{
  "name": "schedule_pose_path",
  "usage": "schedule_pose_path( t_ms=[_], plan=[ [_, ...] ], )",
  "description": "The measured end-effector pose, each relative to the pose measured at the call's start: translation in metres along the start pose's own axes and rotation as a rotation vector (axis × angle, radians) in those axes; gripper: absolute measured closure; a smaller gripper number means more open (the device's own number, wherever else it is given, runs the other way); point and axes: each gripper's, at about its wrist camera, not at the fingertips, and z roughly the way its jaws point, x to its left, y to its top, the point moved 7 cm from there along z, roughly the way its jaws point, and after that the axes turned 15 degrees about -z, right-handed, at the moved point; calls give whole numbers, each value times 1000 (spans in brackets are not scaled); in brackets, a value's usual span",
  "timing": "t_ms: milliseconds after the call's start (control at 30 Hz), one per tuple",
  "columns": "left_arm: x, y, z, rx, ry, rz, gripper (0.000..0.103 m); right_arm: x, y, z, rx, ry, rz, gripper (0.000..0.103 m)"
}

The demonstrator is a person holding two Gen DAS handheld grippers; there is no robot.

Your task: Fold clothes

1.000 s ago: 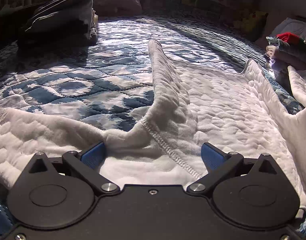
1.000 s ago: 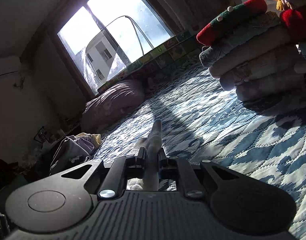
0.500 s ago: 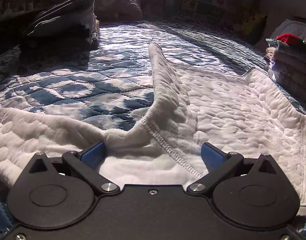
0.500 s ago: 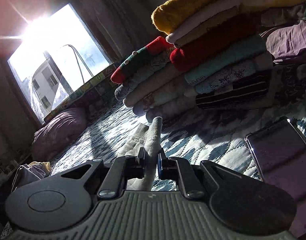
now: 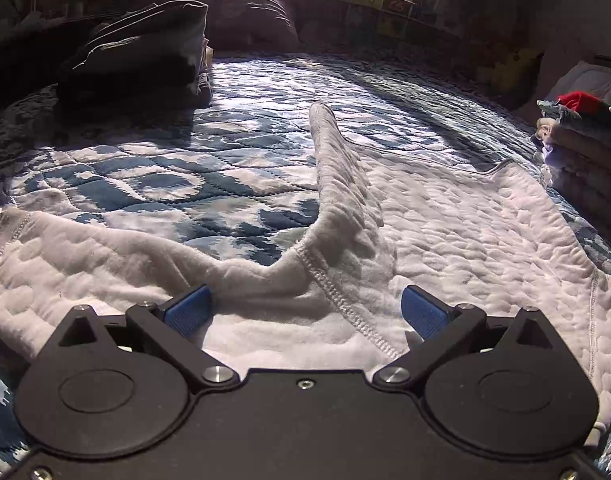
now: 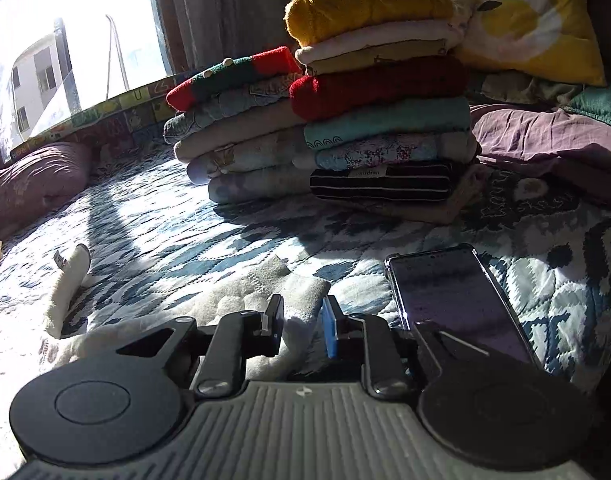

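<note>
The white garment lies spread on the blue quilt. The left gripper stands wide apart over its seam. The right gripper has a narrow gap around the corner at 12 o'clock, not clamped; a phone lies at 2 o'clock.

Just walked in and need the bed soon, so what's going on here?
A person with a gripper in each hand is folding a white fleece garment spread on the quilted bed. The left gripper is open over the garment near a seam. The right gripper is slightly open around a corner of the garment, beside a phone. Two stacks of folded clothes stand behind.
</note>
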Motion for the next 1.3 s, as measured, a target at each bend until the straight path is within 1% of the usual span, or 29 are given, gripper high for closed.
schedule_pose_path(
  t_ms=[33, 67, 100, 167, 233, 333, 367, 400, 433, 467, 500, 533, 567, 600, 633, 667, 700, 767, 800, 833, 933, 967, 1033, 1067, 1133, 1167, 1200, 1267, 1300],
  plan=[
    [1, 3, -6, -8, -20, -28, 1, 4, 4, -6, -29, -19, -33, 73],
    [2, 6, -12, -15, -42, -56, 1, 10, 7, -12, -60, -17, -65, 71],
    [0, 8, -16, -28, -60, -58, 1, 20, 11, -17, -92, 8, -108, 70],
    [-4, 12, -24, -55, -95, -59, 1, 51, 15, -27, -144, 92, -220, 70],
    [-8, 16, -31, -81, -131, -60, 1, 92, 15, -33, -175, 200, -345, 70],
    [-18, 13, -29, -62, -178, -48, 1, 154, 10, -45, -209, 378, -498, 75],
    [-19, 12, -25, -50, -180, -44, 1, 174, 7, -49, -225, 425, -552, 75],
    [-21, 10, -21, -37, -182, -39, 2, 188, 4, -49, -224, 446, -591, 75],
    [-22, 9, -16, -24, -183, -34, 2, 195, 0, -44, -196, 446, -612, 75],
    [-23, 8, -12, -12, -184, -30, 2, 194, -7, -32, -136, 439, -611, 75],
    [-19, 4, -2, 28, -148, -15, 2, 189, -18, -16, -50, 438, -591, 74],
    [-18, 1, 2, 48, -130, 11, 3, 184, -24, -7, -7, 448, -554, 74],
    [-18, -1, 6, 66, -114, 38, 3, 179, -20, -9, -4, 466, -514, 74],
    [-17, -3, 10, 84, -97, 64, 3, 175, -15, -12, 20, 477, -495, 75],
    [-16, -5, 13, 103, -81, 91, 3, 173, -9, -17, 19, 486, -489, 75],
    [-19, -3, 11, 100, -90, 99, 3, 172, -6, -24, -10, 498, -497, 75],
    [-12, -3, 6, 90, -113, 90, 4, 172, -2, -28, -27, 509, -496, 75],
    [-12, 5, 0, 74, -159, 50, 8, 178, 5, -28, -50, 517, -504, 75],
    [-15, 11, -2, 62, -183, 41, 11, 186, 12, -27, -71, 523, -519, 75],
    [-19, 17, 0, 42, -191, 61, 19, 196, 18, -24, -92, 531, -536, 75],
    [-33, 36, 4, -20, -211, 125, 28, 226, 38, -16, -148, 568, -569, 75],
    [-37, 40, 7, -24, -226, 141, 30, 233, 41, -12, -153, 582, -573, 75],
    [-45, 47, 13, -30, -256, 171, 45, 250, 49, -1, -157, 614, -587, 75],
    [-52, 50, 15, -25, -299, 196, 47, 258, 52, 5, -159, 630, -594, 75],
    [-63, 53, 21, -23, -329, 257, 53, 272, 59, 19, -153, 654, -601, 75],
    [-67, 55, 26, -23, -338, 295, 54, 274, 60, 30, -130, 653, -591, 75],
    [-67, 58, 34, -14, -335, 302, 55, 275, 60, 43, -98, 650, -576, 75],
    [-55, 60, 62, 83, -289, 268, 55, 263, 44, 80, 36, 622, -497, 75],
    [-42, 54, 83, 165, -229, 237, 55, 254, 36, 97, 100, 629, -422, 76]
  ],
)
